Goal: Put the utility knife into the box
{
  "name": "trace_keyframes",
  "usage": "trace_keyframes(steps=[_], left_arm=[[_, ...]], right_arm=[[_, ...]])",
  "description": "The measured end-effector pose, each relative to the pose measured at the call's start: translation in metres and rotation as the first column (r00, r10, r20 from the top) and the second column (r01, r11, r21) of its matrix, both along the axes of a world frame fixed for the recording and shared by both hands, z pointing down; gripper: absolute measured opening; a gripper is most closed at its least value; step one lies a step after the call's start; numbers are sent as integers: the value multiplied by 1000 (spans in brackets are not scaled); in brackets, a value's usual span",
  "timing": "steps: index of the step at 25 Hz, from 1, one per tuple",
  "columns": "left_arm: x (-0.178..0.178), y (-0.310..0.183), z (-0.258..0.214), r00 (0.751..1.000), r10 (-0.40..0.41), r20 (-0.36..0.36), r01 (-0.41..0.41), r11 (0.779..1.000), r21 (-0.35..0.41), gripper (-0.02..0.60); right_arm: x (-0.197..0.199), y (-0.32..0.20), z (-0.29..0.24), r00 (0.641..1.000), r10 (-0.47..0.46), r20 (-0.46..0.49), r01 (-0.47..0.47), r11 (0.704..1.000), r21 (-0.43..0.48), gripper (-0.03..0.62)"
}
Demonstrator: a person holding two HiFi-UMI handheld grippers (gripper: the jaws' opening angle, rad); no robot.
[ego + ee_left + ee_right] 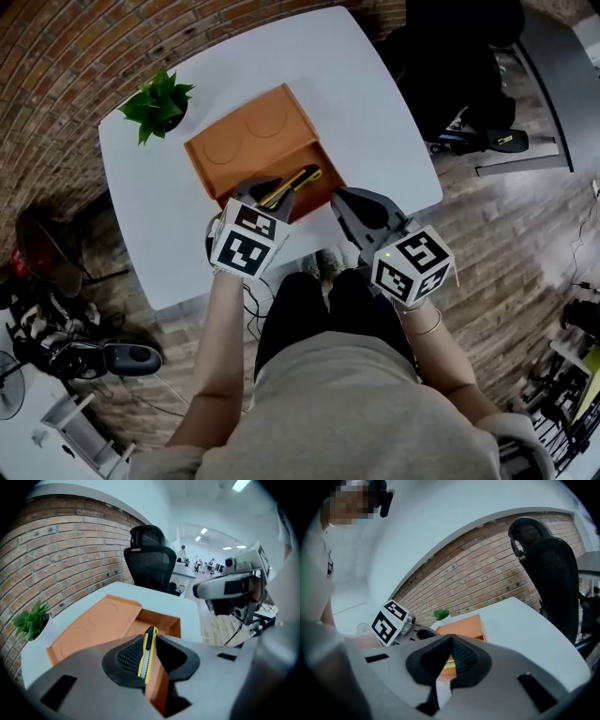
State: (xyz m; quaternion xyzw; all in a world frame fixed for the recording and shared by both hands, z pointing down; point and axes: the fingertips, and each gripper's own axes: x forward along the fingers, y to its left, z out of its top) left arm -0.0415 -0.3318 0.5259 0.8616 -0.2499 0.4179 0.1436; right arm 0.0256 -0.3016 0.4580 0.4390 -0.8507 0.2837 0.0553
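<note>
The person's bare forearms reach forward from the torso, the grippers side by side at the near edge of the white table (375, 112). The left gripper (272, 190) angles forward and to the right over the near wall of the orange box (161, 620) – its jaws are clamped on the yellow-and-black utility knife (148, 653), held on edge with its far end over the open compartment. The box's lid (246, 139) lies flat beside that compartment. The right gripper (449, 638) sits just beside the box's near right corner – jaw tips pressed together, holding nothing. A potted plant (159, 103) stands at the table's far left.
</note>
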Motion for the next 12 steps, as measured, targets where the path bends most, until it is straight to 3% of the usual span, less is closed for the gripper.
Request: trace_keyframes(steps=[6, 8, 12], left_arm=[[-4, 6, -48, 975, -106, -193, 111, 994, 16, 21], [-2, 8, -70, 946, -119, -300, 139, 989, 47, 15], [-2, 16, -111, 857, -117, -502, 191, 976, 99, 12]], right_arm=[[-6, -2, -34, 999, -28, -22, 30, 997, 76, -2], [-10, -1, -45, 998, -45, -34, 48, 993, 105, -2], [-22, -1, -61, 996, -76, -35, 81, 986, 148, -2]])
